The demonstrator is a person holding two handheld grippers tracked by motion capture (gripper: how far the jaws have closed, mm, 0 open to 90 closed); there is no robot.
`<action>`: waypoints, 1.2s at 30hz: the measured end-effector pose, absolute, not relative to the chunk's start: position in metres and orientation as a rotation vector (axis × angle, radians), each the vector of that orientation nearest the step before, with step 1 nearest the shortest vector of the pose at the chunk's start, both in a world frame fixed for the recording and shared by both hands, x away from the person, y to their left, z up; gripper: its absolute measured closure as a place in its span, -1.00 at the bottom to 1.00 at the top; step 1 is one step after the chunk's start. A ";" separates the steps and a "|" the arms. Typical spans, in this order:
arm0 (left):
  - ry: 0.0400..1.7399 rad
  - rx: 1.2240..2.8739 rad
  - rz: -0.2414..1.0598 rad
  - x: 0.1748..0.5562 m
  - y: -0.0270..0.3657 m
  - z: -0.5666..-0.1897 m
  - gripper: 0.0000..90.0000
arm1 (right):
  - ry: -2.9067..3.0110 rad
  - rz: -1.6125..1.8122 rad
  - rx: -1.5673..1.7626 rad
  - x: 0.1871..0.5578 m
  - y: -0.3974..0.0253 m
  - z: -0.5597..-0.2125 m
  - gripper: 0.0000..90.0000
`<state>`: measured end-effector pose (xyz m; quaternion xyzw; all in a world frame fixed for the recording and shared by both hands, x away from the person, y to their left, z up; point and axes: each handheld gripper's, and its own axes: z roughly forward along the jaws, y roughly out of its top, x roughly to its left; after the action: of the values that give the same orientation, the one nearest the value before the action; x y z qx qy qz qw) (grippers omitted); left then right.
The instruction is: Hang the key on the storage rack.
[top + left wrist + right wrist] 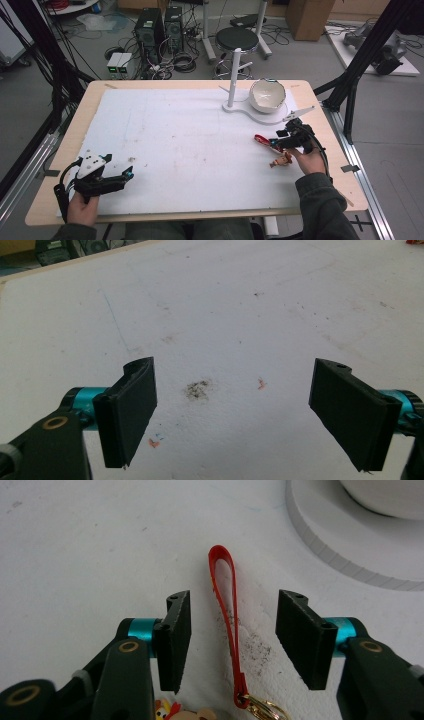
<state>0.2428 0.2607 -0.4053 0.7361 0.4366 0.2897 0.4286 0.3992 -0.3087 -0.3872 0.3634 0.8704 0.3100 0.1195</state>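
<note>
On the white tabletop (175,140) near its right edge, the red keychain strap (226,605) lies between the right gripper's (232,640) half-open jaws, which could pinch askew and slip off it; the left gripper (232,415) gapes wide, empty.

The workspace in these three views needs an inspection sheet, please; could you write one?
Surface: white mat, scuffed and stained.
Job's things: keychain with red strap lying flat, small figure at its end.
Clutter: white stand and bowl on its base.
Grippers: right gripper open, jaws either side of the strap, not touching; left gripper open, nothing between its jaws.
Cables: bundles on floor.
Surroundings: computer towers, stool.
</note>
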 end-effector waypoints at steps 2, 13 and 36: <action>1.089 1.837 0.722 0.243 0.261 -0.405 -0.56 | 2.553 0.886 1.073 0.401 -0.308 -0.389 0.12; 1.094 1.834 0.724 0.243 0.261 -0.405 -0.56 | 2.594 0.793 1.110 0.403 -0.310 -0.403 0.37; 1.092 1.834 0.725 0.243 0.261 -0.405 -0.56 | 2.673 0.688 1.106 0.408 -0.305 -0.414 0.80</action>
<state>0.2427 0.2615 -0.4051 0.7348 0.4376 0.2905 0.4291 0.4082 -0.3050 -0.4140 0.3705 0.8959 0.2305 0.0839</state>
